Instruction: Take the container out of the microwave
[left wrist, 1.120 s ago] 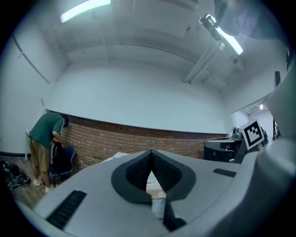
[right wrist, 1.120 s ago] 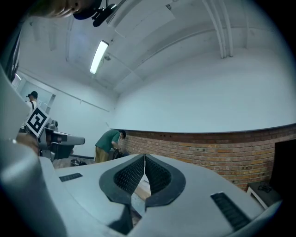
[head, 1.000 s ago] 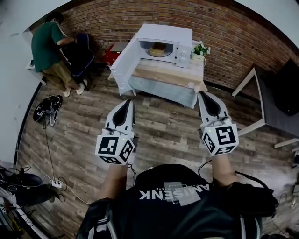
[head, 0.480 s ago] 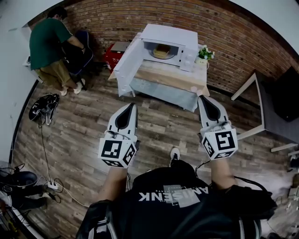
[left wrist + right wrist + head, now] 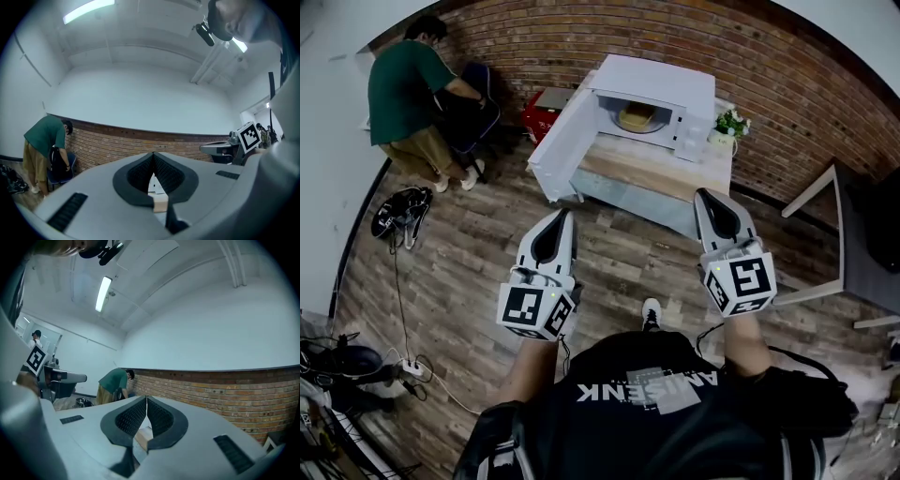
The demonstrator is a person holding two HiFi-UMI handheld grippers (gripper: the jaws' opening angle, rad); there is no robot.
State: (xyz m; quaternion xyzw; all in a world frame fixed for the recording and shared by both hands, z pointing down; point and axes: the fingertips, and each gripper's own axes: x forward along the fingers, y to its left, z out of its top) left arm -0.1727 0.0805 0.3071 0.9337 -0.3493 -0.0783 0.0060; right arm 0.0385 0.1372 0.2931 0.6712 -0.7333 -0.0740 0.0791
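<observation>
The white microwave (image 5: 661, 89) stands on a wood-topped table (image 5: 649, 174) by the brick wall, its door (image 5: 563, 139) swung wide open to the left. A yellow container (image 5: 637, 116) sits inside the cavity. My left gripper (image 5: 562, 217) and right gripper (image 5: 704, 196) hang over the floor short of the table, both pointing at the microwave, apart from it. Each is shut with nothing between its jaws. In the left gripper view the left gripper (image 5: 153, 154) has its tips together; the right gripper view shows the right gripper (image 5: 146, 399) the same way.
A person in a green shirt (image 5: 408, 94) bends over a dark chair (image 5: 473, 117) at the back left. A red box (image 5: 546, 111) sits left of the table and a small plant (image 5: 731, 125) right of the microwave. A black bag (image 5: 398, 214) and cables (image 5: 403, 366) lie on the floor.
Both grippers have moved forward toward the table and microwave, which now look nearer. The jaws stayed shut.
</observation>
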